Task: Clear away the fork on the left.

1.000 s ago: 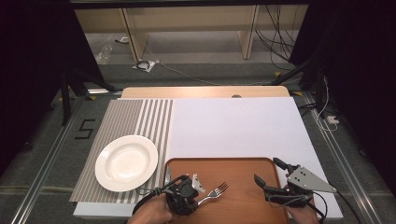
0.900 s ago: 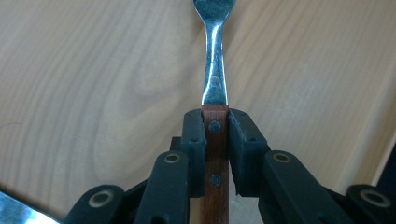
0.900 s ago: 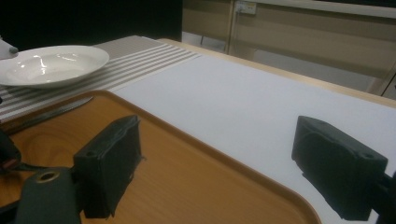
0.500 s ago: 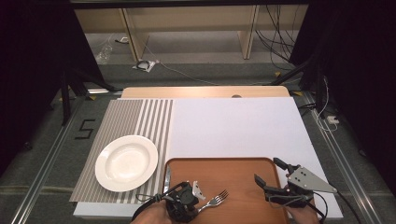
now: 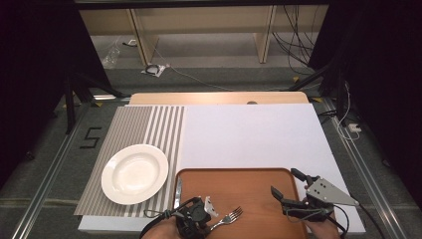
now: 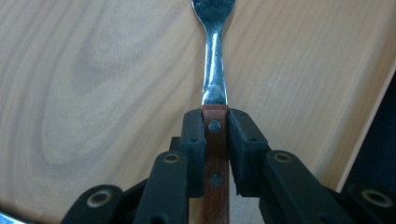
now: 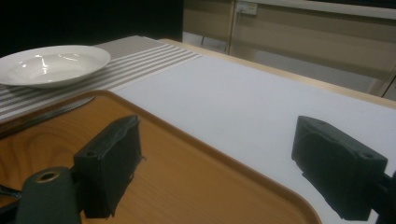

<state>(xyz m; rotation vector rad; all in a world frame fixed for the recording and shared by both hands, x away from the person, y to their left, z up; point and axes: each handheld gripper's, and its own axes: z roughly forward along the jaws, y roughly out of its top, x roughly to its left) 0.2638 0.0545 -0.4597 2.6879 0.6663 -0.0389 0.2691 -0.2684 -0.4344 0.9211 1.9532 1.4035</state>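
Left gripper [image 5: 199, 215] low at the near edge of the wooden tray [image 5: 259, 179], jaws clamped on the fork [image 5: 228, 217] by its handle. In the left gripper view, both black pads pressed flat against the sides of the reddish-brown wooden handle [image 6: 215, 154] with two rivets, steel neck and start of the tines running straight up out of the grip over the tray's wood grain. In the high view, fork pointing up and to the right from the gripper, tines over the tray's near-middle; lifted or resting on the tray cannot be told. Right gripper [image 5: 288, 191] over the tray's right rim, jaws wide apart, nothing between them; grey three-cornered plate [image 5: 328, 191] on top, hand under it at the bottom edge. In the right gripper view, the two pads well apart, one over the tray's inside, the other over the white mat [image 7: 243, 102] beyond the rim. Knife [image 5: 177, 191] lying along the tray's left side, blade toward the far rim, just beside the left gripper. White deep plate [image 5: 135, 174] on the striped placemat [image 5: 144, 124], left of the tray, near but apart from it.
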